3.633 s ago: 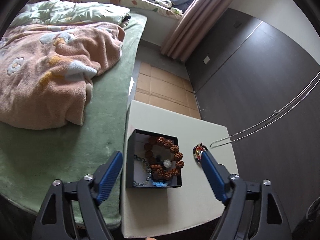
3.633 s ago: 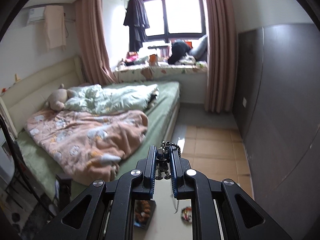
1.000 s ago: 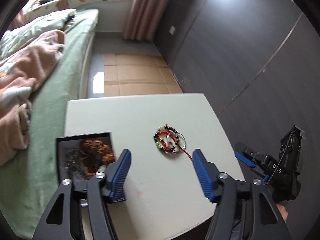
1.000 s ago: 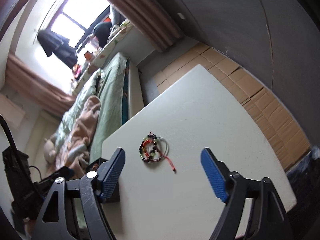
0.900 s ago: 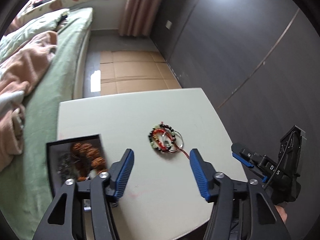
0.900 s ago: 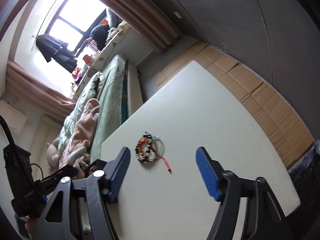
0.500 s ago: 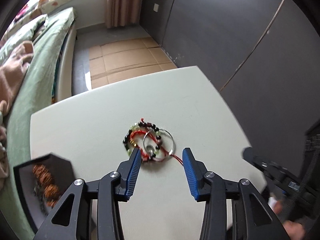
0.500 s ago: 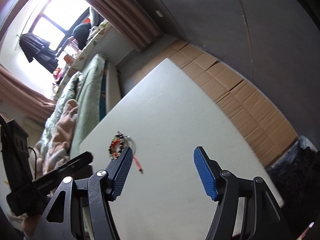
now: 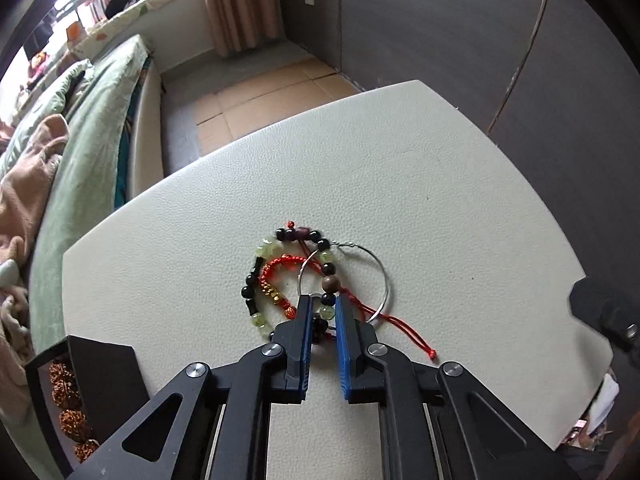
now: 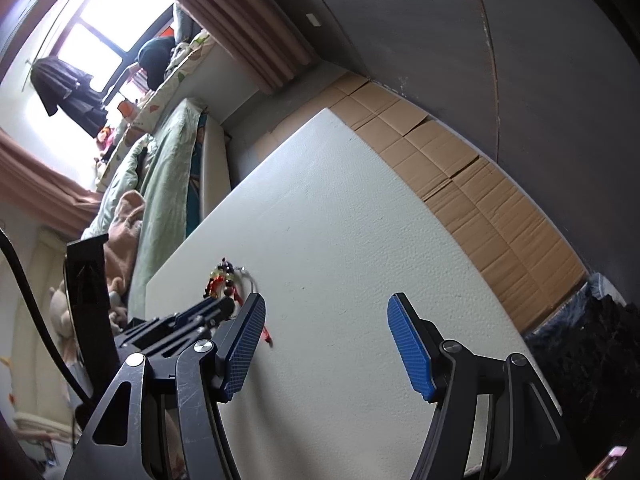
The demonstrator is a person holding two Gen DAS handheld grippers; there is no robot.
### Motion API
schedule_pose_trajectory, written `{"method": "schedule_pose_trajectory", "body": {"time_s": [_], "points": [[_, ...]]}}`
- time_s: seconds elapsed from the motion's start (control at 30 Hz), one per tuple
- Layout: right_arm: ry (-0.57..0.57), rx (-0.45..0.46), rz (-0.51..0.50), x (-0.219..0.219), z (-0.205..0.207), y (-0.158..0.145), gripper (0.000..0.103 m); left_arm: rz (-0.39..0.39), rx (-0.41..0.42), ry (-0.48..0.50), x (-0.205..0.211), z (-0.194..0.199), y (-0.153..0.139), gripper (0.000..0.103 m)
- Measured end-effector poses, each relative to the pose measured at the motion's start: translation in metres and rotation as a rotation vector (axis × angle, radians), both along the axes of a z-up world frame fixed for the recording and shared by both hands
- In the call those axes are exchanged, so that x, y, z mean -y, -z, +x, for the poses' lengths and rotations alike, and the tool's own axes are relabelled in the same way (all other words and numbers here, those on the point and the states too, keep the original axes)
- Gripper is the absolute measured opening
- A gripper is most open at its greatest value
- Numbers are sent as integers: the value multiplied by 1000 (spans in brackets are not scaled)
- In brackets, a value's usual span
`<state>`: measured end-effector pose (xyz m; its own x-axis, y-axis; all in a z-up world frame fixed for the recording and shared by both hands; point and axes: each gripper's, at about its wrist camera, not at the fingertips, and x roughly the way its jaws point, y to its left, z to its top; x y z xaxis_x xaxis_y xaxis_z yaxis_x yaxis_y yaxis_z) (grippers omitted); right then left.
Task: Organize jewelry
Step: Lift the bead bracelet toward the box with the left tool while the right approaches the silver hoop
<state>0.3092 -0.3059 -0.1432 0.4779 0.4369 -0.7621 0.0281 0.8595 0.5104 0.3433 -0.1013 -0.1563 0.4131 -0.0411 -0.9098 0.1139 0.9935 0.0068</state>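
Observation:
A tangle of bracelets lies on the cream table [image 9: 420, 184]: a beaded bracelet [image 9: 256, 276] of green and black beads, a red cord [image 9: 404, 330] and a thin silver ring [image 9: 382, 272]. My left gripper [image 9: 323, 312] is closed down on the near beads of the tangle, which still lies on the table. A black jewelry box [image 9: 100, 376] holding brown bead bracelets [image 9: 66, 400] sits at the left edge. My right gripper [image 10: 326, 322] is open and empty above the table, to the right of the tangle [image 10: 226, 278] and the left gripper [image 10: 212, 308].
A bed with a green cover [image 9: 96, 120] and a pink blanket [image 9: 24, 200] runs along the left of the table. Cardboard sheets [image 9: 264, 92] cover the floor beyond the table. A dark wall panel [image 9: 460, 20] stands at the right.
My left gripper came down onto the bracelet tangle and narrowed from wide open to nearly shut around its near beads. My right gripper let go of the chain earlier and stays open to the side.

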Motion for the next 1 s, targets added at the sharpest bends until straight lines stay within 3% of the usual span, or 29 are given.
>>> {"method": "schedule_pose_trajectory", "body": {"time_s": [0.07, 0.43, 0.5, 0.67, 1.0], "points": [[-9, -1, 0, -1, -1, 0, 65, -24, 14, -9, -6, 0, -7, 8], [-54, 4, 55, -9, 0, 3, 65, -206, 51, -74, -43, -6, -50, 8], [-66, 5, 76, -12, 1, 3, 59, -234, 57, -85, -51, -9, -58, 8], [-95, -22, 174, -21, 7, 8, 54, -274, 79, -105, -63, -16, -72, 8], [-218, -36, 127, -65, 27, 0, 53, -325, 131, -160, -93, -32, -96, 8]]}}
